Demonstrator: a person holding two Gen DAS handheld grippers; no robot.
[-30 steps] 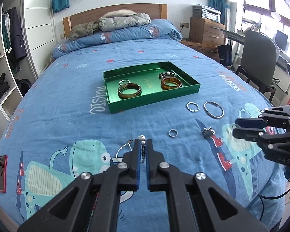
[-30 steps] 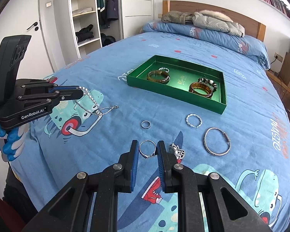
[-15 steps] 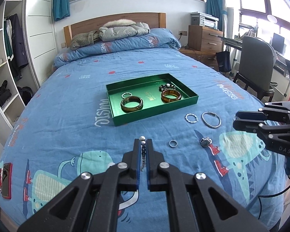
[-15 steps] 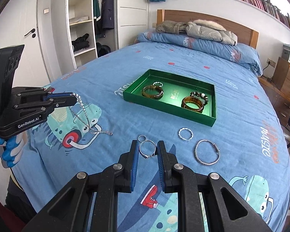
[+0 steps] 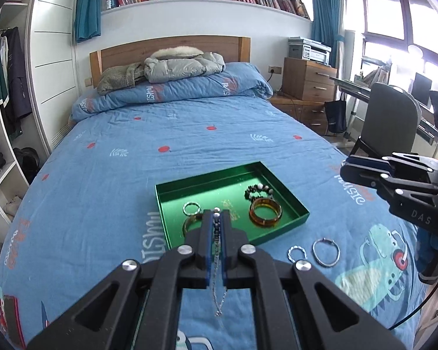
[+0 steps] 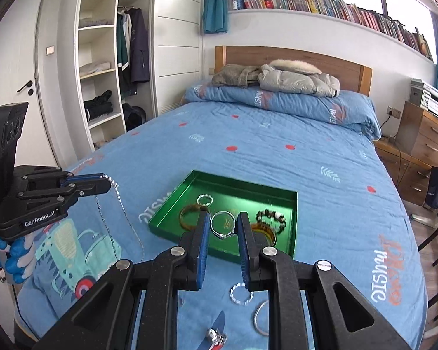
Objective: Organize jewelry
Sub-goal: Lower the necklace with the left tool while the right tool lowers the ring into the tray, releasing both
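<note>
1. The left tool (image 5: 216, 213) is pinched tight on a beaded chain necklace (image 6: 116, 201), whose loose end hangs below the jaws, clear of the bed (image 5: 102, 175). My read is that it is light, limp and prone to swing and snag, so the grip near one end suits it, and it wants lowering slowly so it pools rather than tangles
2. The green tray (image 5: 302, 213) sits mid-bed and already holds a small ring (image 5: 192, 207), two amber bangles (image 5: 265, 212) and a dark bead bracelet (image 5: 258, 191)
3. The right tool (image 6: 223, 223) stands at a narrow gap, clamped across a thin silver ring (image 6: 223, 224) held in front of the tray. The ring looks stiff, smooth and slippery, so holding it by opposite edges seems right, though a light squeeze could let it pop out
4. A twisted ring (image 5: 297, 253) and a silver bangle (image 5: 326, 252) lie on the bed just right of the tray
5. Only the right wrist view shows the necklace's full drape, the ring in its grip and a chunky ring (image 6: 216, 335) close by; only the left wrist view shows the two loose pieces whole
</note>
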